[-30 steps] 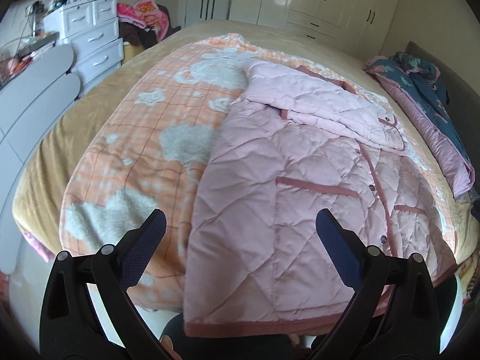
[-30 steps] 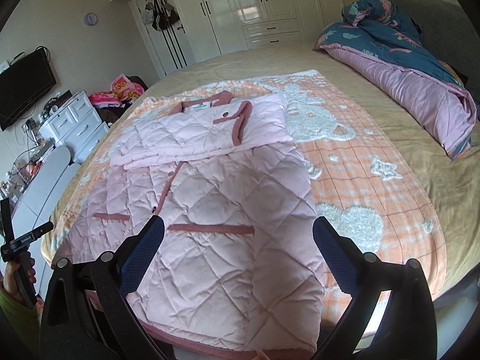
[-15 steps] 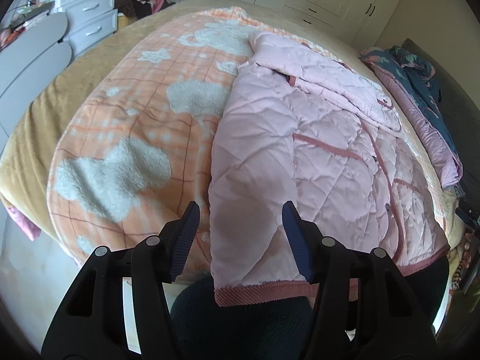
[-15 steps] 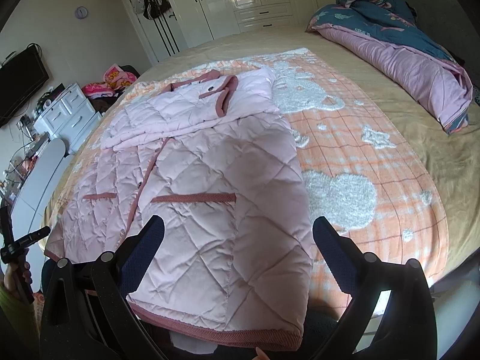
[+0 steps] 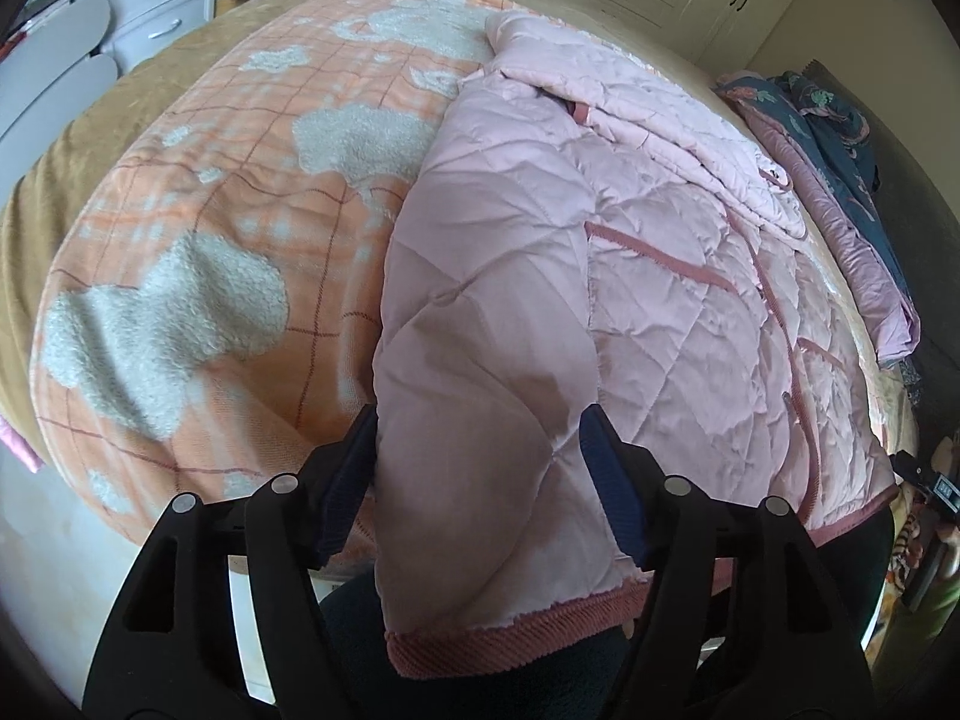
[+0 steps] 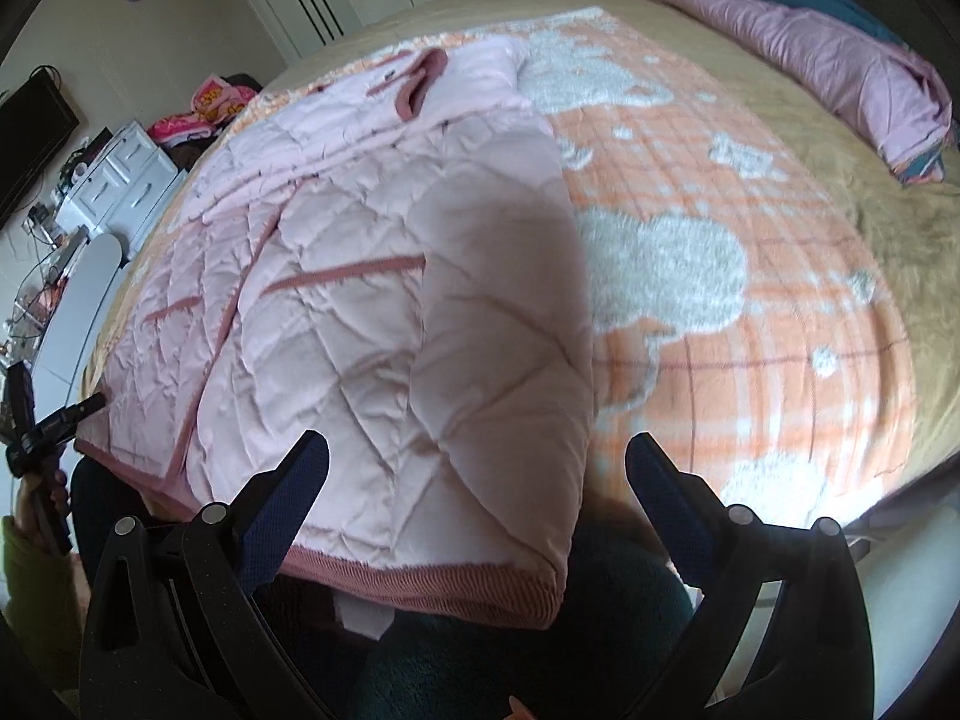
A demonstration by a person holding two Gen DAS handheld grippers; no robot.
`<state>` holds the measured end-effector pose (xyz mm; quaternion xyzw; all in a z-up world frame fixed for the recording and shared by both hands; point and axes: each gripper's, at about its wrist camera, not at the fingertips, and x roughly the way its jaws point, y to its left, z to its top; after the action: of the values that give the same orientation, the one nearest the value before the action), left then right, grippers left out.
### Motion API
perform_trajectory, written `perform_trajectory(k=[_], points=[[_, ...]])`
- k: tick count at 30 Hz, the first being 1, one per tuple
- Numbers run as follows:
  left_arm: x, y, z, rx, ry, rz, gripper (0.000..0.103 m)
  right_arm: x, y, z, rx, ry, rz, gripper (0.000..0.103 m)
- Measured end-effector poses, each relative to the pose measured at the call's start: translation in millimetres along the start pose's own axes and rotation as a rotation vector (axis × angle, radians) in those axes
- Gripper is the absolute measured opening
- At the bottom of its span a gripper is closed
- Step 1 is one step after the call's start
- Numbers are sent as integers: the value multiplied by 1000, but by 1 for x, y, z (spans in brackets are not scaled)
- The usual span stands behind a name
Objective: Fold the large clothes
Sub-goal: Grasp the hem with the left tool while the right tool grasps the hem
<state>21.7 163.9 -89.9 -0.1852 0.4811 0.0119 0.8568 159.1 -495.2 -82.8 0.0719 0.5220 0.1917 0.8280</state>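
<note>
A pink quilted jacket (image 5: 630, 276) lies flat on an orange checked blanket (image 5: 240, 252) spread over the bed (image 6: 840, 138), its ribbed hem hanging over the near edge. The left hand-held gripper (image 5: 480, 462) straddles the jacket's left hem corner; its jaws are opening, fabric between the blue pads (image 5: 612, 492) but not pinched. The right hand-held gripper (image 6: 477, 480) hovers over the right hem corner, jaws wide apart, touching nothing. A folded quilt (image 6: 810, 42) lies along the bed's far side.
</note>
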Motion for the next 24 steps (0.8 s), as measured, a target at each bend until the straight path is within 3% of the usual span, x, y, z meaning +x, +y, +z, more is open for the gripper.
perform_trajectory(k=[10, 16, 18, 24], points=[[8, -6, -3, 65, 58, -51, 68, 35, -8, -8, 53, 203, 82, 97], [12, -16, -7, 149, 78, -25, 68, 34, -3, -5, 42, 174, 127, 49], [13, -19, -7, 168, 71, -11, 57, 24, 0, -2, 21, 114, 142, 29], [8, -26, -7, 199, 47, -12, 31, -9, 13, 11, -16, -54, 185, 22]])
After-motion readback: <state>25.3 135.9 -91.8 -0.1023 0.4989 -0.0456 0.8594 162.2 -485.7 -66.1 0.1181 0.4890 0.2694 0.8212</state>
